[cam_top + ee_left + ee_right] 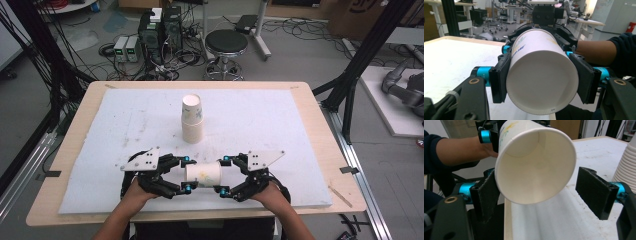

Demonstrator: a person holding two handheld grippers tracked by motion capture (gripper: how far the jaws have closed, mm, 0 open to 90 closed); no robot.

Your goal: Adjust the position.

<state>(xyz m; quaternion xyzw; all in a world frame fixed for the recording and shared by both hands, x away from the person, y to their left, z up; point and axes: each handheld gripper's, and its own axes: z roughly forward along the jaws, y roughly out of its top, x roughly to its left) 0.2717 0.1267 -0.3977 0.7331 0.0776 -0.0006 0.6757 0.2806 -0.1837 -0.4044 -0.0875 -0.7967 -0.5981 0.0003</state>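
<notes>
My left claw (541, 82) clamps cup (203, 174) at base, cup lying level just above desk (310, 150) near my edge. My right claw (541, 195) wide around rim — pads not pressing. Risk: right shuts hard — thin rim crumples. Left loosens early — cup drops, rolls. Stack (192, 119) stands apart.

From my remote station I took this for a robotics lab. Beyond the wooden table (310, 100) with its white foam sheet (250, 125), computer towers (160, 30) sat on a grey floor among tangled cables (185, 55), beside a black round stool (226, 42). Black aluminium frame posts (360, 65) flanked the table. The left gripper view showed more workbenches (589, 23) and stools (487, 22) farther back.
</notes>
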